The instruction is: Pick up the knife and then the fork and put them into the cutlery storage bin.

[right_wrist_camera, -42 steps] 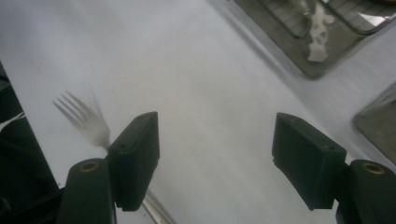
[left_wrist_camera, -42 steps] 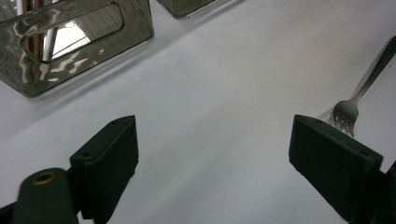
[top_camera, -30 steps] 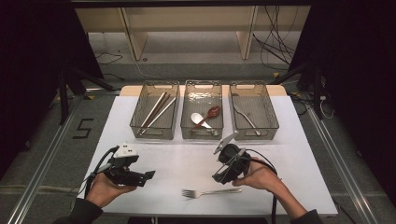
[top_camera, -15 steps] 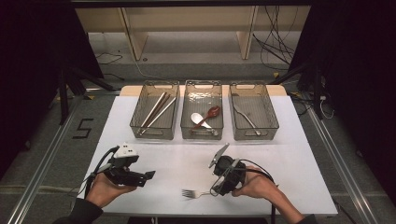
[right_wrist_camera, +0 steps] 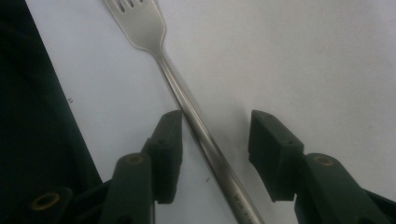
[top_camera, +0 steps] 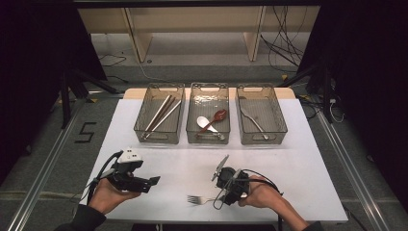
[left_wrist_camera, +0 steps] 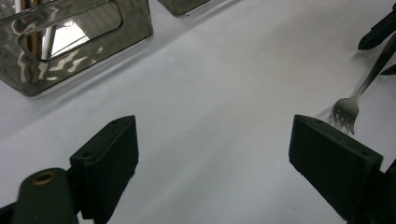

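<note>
- Down at the lower middle of the high view, the fork (top_camera: 202, 199) lies flat on the white table (top_camera: 298, 168), tines pointing toward the frame's left and its handle running right, under the right gripper (top_camera: 226, 191).
- In the right gripper view the right gripper (right_wrist_camera: 215, 140) straddles the fork (right_wrist_camera: 187, 112) handle: jaws spread, one on either side of the shaft, the left one just beside it, neither clamped on it yet.
- The left gripper (top_camera: 150, 181) sits at the lower left of the high view, jaws wide apart and holding nothing.
- In the left gripper view the left gripper (left_wrist_camera: 212, 154) has bare table between its jaws, with the fork (left_wrist_camera: 348, 109) off at the right edge of the frame.
- How will it handle? It looks like polished steel: stiff, light, not fragile, but slick and lying low against the tabletop.
- My call is that the jaws need to come right down to the surface to catch that thin, rounded shaft.
- Best place to take hold, I'd say, is where the jaws are lined up now, on the handle a little behind the neck, squeezing across its width so it can't roll.
- A grab too near the end could let the tine end droop or swing.
- At the top of the high view stand three clear bins; the right bin (top_camera: 279, 129) already holds a fork, which looks like the likely destination.
</note>
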Motion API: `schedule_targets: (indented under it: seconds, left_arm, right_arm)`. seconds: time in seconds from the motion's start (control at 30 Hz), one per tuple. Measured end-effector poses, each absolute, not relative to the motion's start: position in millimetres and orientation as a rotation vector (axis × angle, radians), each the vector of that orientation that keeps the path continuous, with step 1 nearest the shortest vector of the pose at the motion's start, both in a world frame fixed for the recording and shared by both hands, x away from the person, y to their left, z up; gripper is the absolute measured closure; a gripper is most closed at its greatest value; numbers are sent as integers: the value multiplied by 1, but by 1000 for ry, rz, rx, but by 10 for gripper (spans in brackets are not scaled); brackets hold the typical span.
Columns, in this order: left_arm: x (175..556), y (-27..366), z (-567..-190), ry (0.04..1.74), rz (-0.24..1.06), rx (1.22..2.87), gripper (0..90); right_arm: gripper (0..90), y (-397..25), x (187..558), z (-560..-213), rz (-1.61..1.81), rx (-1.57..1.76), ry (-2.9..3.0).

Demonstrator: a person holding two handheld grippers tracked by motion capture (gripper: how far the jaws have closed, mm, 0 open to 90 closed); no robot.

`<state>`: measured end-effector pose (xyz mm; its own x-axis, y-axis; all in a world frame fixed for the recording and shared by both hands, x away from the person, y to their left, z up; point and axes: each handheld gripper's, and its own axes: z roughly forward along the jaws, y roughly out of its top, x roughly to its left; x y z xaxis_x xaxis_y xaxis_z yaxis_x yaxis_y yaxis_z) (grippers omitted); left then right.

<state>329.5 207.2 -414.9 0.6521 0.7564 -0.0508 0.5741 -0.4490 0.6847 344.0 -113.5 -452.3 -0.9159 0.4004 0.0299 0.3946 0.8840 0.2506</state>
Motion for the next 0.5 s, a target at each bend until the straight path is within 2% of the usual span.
schedule_targets:
  seconds: [0.5]
  left_arm:
    - [329, 207, -415, 1024, 342, 2184, 154]
  right_arm:
    - [653, -108, 339, -457, 328, 570, 3032]
